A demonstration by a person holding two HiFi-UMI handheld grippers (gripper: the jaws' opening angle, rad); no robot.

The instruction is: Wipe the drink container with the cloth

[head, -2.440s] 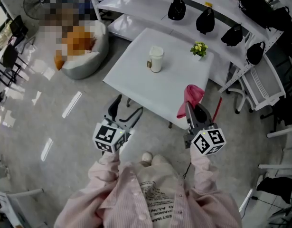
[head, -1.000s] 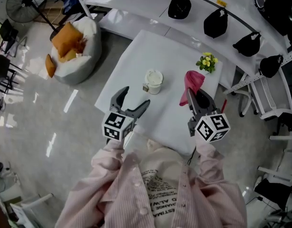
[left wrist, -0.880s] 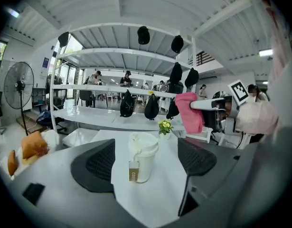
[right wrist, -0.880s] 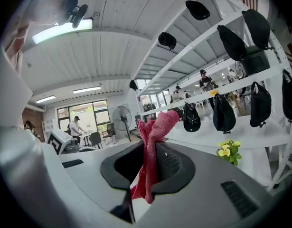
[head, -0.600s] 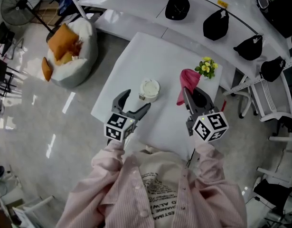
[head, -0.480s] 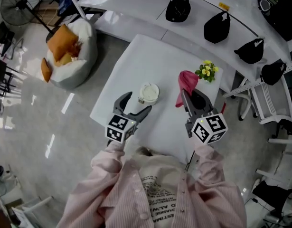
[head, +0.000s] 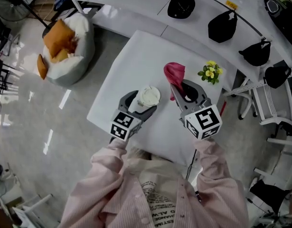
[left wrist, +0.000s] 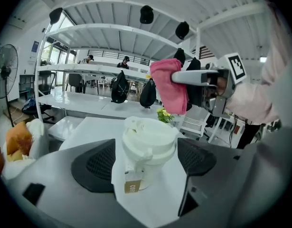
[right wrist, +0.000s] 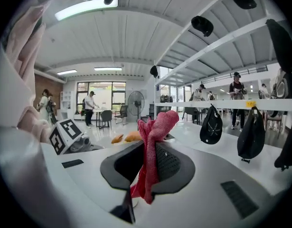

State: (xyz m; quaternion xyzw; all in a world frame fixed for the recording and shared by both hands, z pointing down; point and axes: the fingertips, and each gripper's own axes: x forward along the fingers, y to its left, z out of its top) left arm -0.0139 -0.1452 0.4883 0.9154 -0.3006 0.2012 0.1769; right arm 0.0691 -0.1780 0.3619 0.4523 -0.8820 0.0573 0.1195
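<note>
Since 0.5 s ago: left gripper has advanced, so the drink container now stands between its jaws; right gripper with the cloth has shifted left, nearer the container.

Head view: container upright on the white table; cloth bunched just beside it on the right; yellow flowers further right; black caps on the shelf behind.

Left gripper view: jaws spread, one pad on each side of the container, a gap showing on both sides; brown tag on its front, not visible from the head view; cloth hangs above right.

Right gripper view: jaws pressed together on the cloth, folds sticking out above and below; container out of sight here; fan beyond.
</note>
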